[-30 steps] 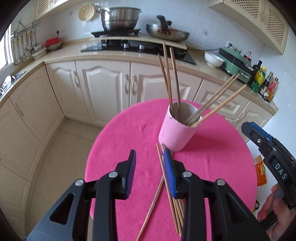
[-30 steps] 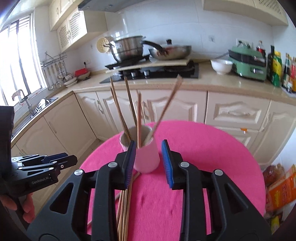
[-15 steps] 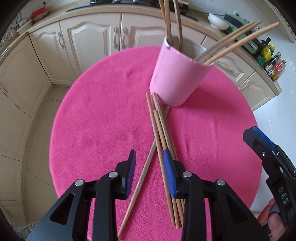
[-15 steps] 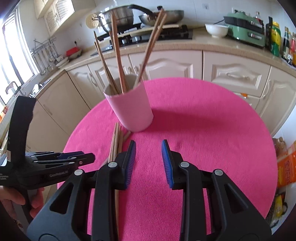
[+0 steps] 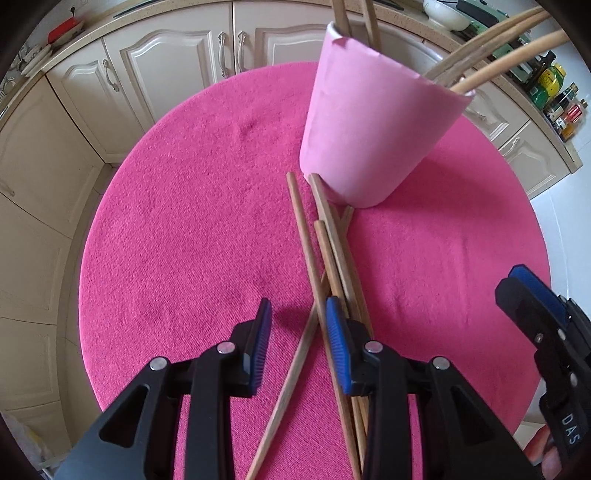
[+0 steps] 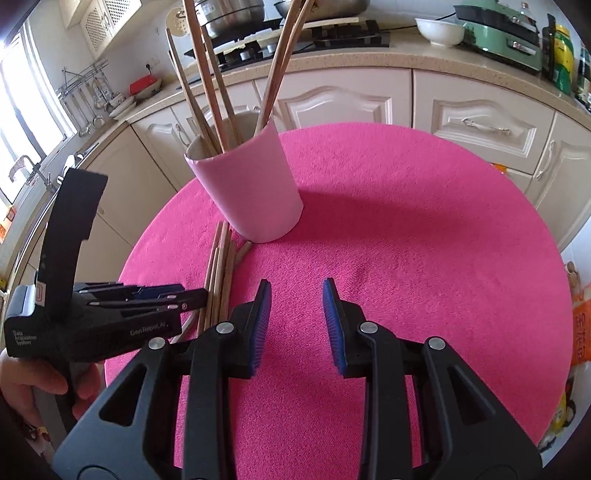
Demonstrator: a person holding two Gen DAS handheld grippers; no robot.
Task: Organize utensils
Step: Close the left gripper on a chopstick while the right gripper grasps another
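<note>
A pink cup point(image 5: 376, 136) stands on the round pink-covered table point(image 5: 184, 229) with several wooden chopsticks point(image 6: 207, 85) leaning in it. Several loose chopsticks point(image 5: 325, 258) lie fanned on the cloth, running from the cup's base toward me. My left gripper point(image 5: 297, 317) hangs open low over their near ends. One slanted chopstick crosses the gap between its jaws, and neither pad presses on it. My right gripper point(image 6: 295, 295) is open over bare cloth right of the loose chopsticks point(image 6: 221, 266), with nothing in it. It also shows at the right edge of the left wrist view point(image 5: 535, 306).
Cream kitchen cabinets point(image 6: 480, 122) curve behind the table. The counter carries a hob with pots point(image 6: 236, 14), a white bowl point(image 6: 439, 31), a green appliance point(image 6: 498, 33) and bottles point(image 5: 554, 92). A hand point(image 6: 33, 380) holds the left gripper's handle at the table's left edge.
Both grippers have sunk toward the table and tipped downward. The left one came down over the loose chopsticks, and the cup looms larger. Both jaw gaps are unchanged.
</note>
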